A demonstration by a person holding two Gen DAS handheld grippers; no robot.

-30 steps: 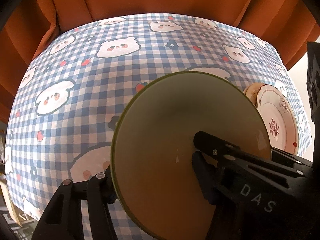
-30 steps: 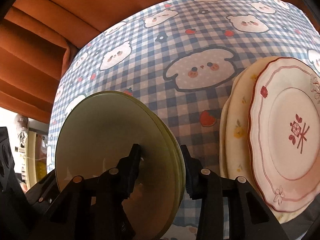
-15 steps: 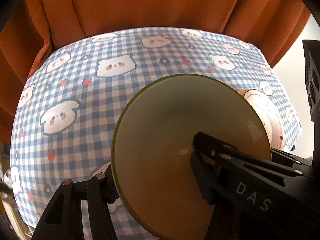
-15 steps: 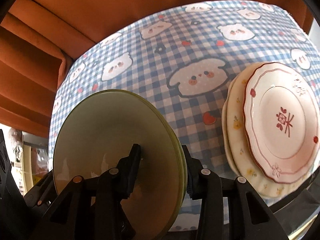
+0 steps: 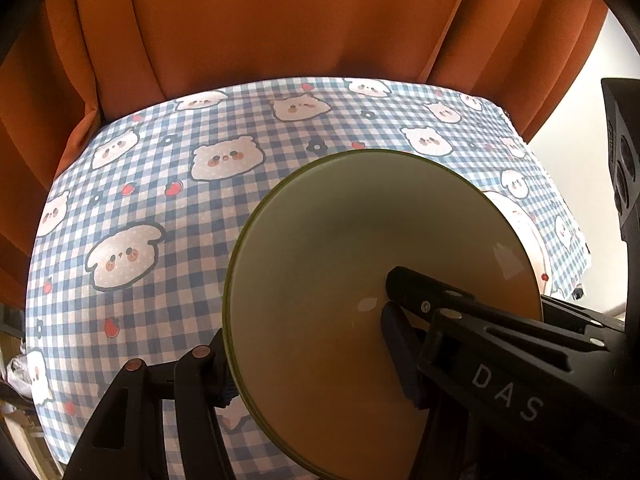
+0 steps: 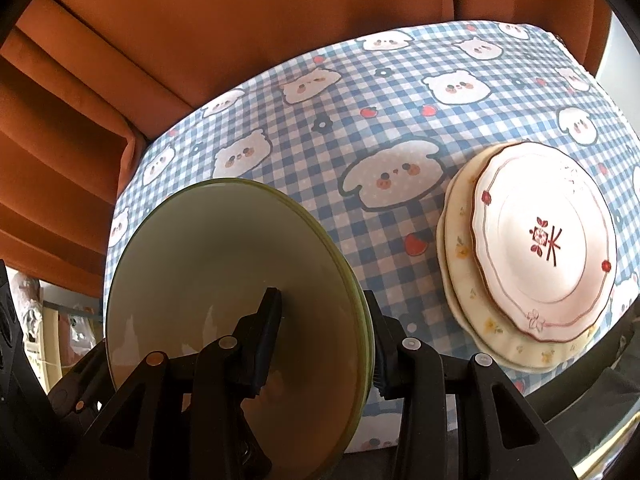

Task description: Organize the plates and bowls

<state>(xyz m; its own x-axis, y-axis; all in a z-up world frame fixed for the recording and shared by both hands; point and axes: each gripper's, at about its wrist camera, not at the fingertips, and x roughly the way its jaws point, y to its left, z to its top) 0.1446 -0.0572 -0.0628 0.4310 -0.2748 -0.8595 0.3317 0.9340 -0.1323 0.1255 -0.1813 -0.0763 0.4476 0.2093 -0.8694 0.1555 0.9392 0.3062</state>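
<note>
Nearest, the left gripper [image 5: 304,344] is clamped on the rim of a pale green glazed ceramic bowl [image 5: 360,280], one finger inside, one outside. The right gripper [image 6: 324,332] grips the opposite rim likewise. The bowl [image 6: 224,280] is carried clear above the blue-checked bear-print tablecloth [image 6: 320,152], its mouth facing up and tilted; being round, it has no long axis.

Beyond it, a white scalloped plate with red trim [image 6: 544,240] already sits stacked on a cream floral plate [image 6: 460,248]. Judged: plates gathered; the bowl is not yet placed.
</note>
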